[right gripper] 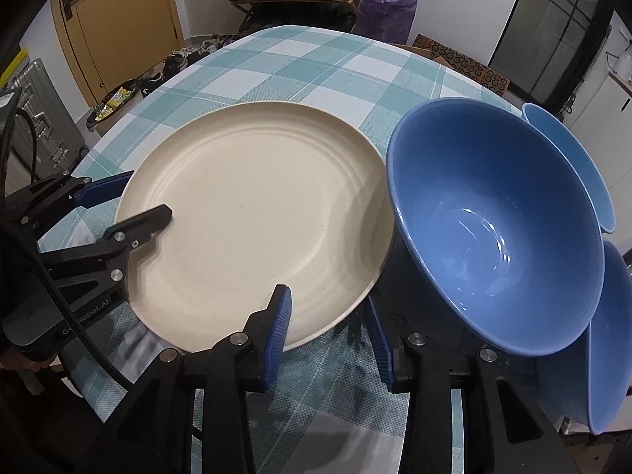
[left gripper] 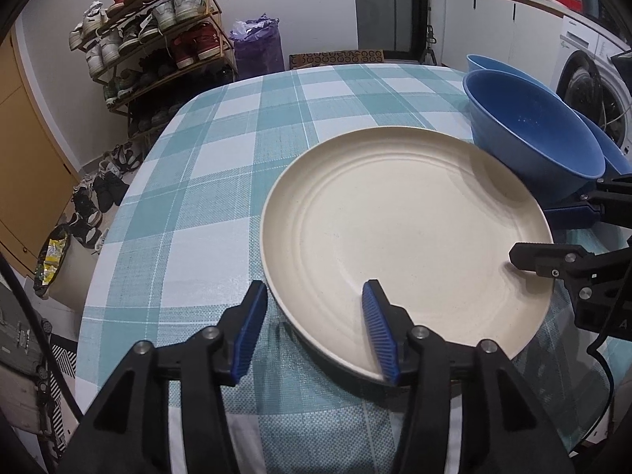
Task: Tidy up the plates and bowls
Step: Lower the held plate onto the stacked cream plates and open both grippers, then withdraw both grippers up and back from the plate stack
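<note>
A large cream plate (left gripper: 403, 233) (right gripper: 252, 229) lies on the checked tablecloth (left gripper: 237, 150). My left gripper (left gripper: 314, 288) (right gripper: 138, 197) straddles the plate's near-left rim, one finger over the plate and one outside it. Its jaws stand apart and do not press the rim. My right gripper (right gripper: 328, 300) (left gripper: 541, 233) straddles the opposite rim the same way, open. A blue bowl (right gripper: 493, 237) (left gripper: 533, 134) leans tilted right beside the plate. Two more blue bowls (right gripper: 572, 158) (right gripper: 608, 335) sit behind and under it.
The table's rounded far edge (left gripper: 189, 106) drops toward a shoe rack (left gripper: 158, 35) and loose shoes on the floor. A purple bag (left gripper: 256, 43) stands by a dark glass door. A washing machine (left gripper: 592, 87) is past the bowls, a suitcase (right gripper: 43, 118) to the left.
</note>
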`<state>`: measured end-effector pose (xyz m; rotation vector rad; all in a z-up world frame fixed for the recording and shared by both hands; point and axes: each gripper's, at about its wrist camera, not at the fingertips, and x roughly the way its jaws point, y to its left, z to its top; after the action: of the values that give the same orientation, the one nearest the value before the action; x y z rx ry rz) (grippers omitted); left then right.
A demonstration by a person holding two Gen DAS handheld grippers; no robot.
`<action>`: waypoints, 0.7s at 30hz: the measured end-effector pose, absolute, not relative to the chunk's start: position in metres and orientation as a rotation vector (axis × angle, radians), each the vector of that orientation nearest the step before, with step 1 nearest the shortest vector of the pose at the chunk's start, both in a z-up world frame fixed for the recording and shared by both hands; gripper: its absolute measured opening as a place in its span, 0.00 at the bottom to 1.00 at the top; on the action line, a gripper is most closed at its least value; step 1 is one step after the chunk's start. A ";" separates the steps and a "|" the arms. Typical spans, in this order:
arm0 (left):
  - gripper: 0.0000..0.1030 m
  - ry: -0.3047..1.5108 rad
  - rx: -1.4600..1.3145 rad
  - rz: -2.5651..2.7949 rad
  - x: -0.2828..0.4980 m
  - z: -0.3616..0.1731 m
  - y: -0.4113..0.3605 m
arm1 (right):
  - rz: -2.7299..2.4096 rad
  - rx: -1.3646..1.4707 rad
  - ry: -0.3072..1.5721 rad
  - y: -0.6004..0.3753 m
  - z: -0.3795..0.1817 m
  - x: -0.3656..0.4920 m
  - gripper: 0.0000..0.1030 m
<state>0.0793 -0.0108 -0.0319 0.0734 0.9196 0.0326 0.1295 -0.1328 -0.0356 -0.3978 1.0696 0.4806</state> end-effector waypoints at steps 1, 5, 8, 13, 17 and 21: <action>0.50 0.920 0.074 0.033 0.079 -0.032 -0.011 | 0.488 -0.393 1.071 -0.133 -0.036 0.130 0.41; 0.53 0.929 0.063 0.027 0.079 -0.030 -0.009 | 0.506 -0.409 1.061 -0.131 -0.036 0.127 0.47; 0.57 0.931 0.038 0.014 0.078 -0.027 -0.007 | 0.513 -0.405 1.056 -0.131 -0.035 0.125 0.49; 0.86 0.895 0.003 0.019 0.073 -0.012 0.000 | 0.535 -0.359 1.031 -0.135 -0.024 0.122 0.66; 0.95 0.855 -0.039 -0.034 0.066 0.005 0.002 | 0.578 -0.318 0.986 -0.135 -0.006 0.117 0.78; 1.00 0.815 -0.086 -0.090 0.061 0.023 0.002 | 0.598 -0.303 0.928 -0.135 0.011 0.110 0.84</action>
<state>0.0606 0.0023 0.0225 -0.0860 0.8155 -0.0898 0.1097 -0.1349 0.0114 -0.3027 0.9285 0.5976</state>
